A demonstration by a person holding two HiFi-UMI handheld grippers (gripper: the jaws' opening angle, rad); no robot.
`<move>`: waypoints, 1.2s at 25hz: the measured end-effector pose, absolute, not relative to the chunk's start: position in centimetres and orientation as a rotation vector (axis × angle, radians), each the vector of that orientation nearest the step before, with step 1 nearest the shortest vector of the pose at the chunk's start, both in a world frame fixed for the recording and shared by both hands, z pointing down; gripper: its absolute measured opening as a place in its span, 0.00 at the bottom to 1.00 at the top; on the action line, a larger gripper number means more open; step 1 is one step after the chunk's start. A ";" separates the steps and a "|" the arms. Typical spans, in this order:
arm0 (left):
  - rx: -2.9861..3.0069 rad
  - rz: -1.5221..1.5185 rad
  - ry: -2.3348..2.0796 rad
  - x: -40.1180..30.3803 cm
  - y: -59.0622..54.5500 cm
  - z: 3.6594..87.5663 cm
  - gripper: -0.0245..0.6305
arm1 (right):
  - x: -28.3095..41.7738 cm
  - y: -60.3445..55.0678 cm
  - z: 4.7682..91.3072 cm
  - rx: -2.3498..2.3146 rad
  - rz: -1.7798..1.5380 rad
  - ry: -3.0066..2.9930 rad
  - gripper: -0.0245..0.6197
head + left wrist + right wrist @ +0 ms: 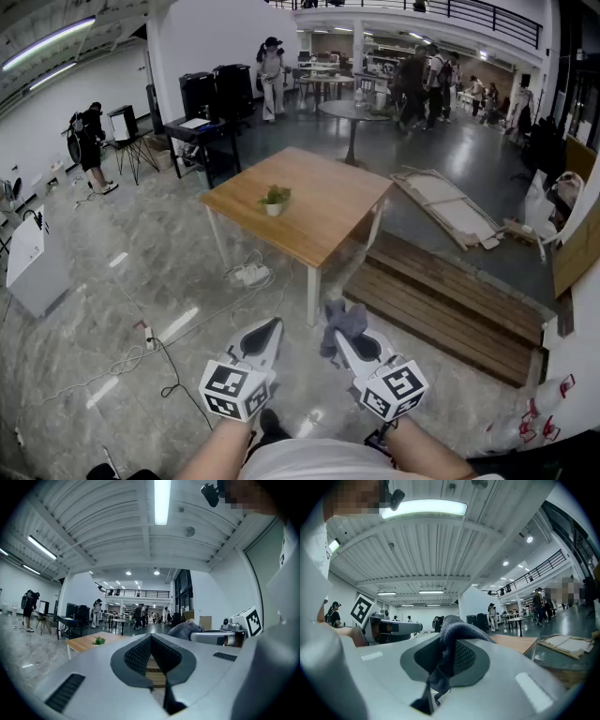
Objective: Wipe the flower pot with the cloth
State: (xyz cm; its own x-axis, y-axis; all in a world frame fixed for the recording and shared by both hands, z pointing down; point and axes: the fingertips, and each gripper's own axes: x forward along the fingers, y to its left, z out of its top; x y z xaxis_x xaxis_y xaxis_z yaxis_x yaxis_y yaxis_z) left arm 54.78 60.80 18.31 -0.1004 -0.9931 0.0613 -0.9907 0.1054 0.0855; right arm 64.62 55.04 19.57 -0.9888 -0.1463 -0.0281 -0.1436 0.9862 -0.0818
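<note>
A small green plant in a white flower pot (pixel 274 201) stands near the middle of a wooden table (pixel 323 211), well ahead of both grippers. In the left gripper view the flower pot (pixel 98 641) is small and far off to the left. My left gripper (pixel 271 327) is shut with nothing in it, its jaws meeting at the tip (pixel 151 637). My right gripper (pixel 336 330) is shut on a grey cloth (pixel 343 322). The cloth (pixel 451 631) drapes over the right gripper's (pixel 448 641) jaws and hangs down between them. Both grippers are held low over the floor, short of the table.
Wooden pallets (pixel 441 300) and loose boards (pixel 445 204) lie on the floor right of the table. A power strip (pixel 249 274) and cables (pixel 164 361) lie under and left of it. Black cases (pixel 216 94), a round table (pixel 352 111) and several people stand further back.
</note>
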 end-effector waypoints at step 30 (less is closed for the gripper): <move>1.989 -0.001 -2.244 33.9 57.7 21.5 0.05 | 44.1 51.6 22.1 -0.192 -0.218 3.133 0.09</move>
